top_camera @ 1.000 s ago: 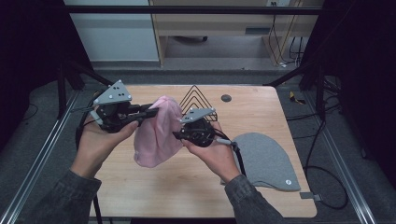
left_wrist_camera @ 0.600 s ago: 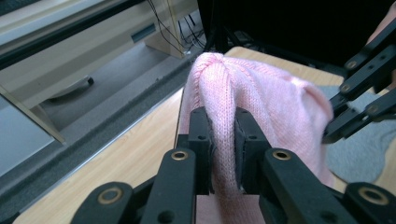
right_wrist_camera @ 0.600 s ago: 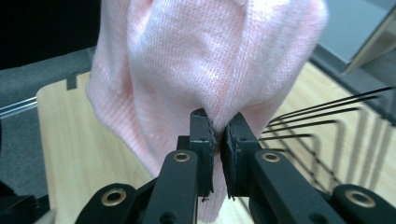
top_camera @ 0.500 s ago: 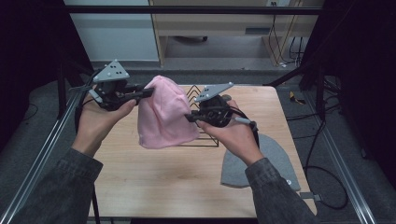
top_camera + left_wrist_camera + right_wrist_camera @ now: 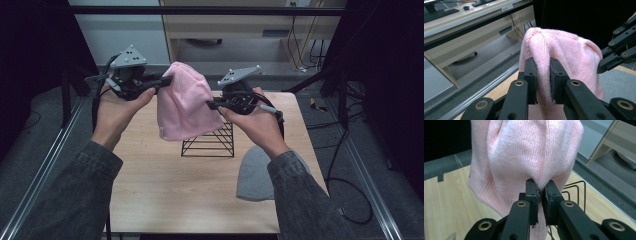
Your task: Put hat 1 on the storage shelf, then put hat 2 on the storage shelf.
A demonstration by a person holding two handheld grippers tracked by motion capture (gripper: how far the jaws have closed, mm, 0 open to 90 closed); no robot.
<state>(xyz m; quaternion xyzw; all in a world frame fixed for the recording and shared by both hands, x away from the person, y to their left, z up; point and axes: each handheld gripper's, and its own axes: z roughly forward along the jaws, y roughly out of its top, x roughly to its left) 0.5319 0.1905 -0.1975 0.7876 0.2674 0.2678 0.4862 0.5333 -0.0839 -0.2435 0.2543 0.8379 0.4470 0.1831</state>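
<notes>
Nearest the person, a grey beanie [image 5: 257, 175] lies flat on the wooden table [image 5: 165, 185], just in front of and to the right of the black wire rack [image 5: 212, 141] that stands at the table's middle. Above the rack hangs the pink beanie [image 5: 186, 102], lifted clear of the table and stretched between 2 grippers — its lower edge dangles in front of the rack's left side. The left gripper [image 5: 162, 81], up and to the left of the rack, has its jaws pinched on a fold of the pink knit near the crown; the left gripper view shows the fabric [image 5: 544, 72] squeezed between both pads. The right gripper [image 5: 212, 104], just above the rack's right half, clamps the hat's opposite side — its jaws nearly meet on a thin fold [image 5: 539, 191].
</notes>
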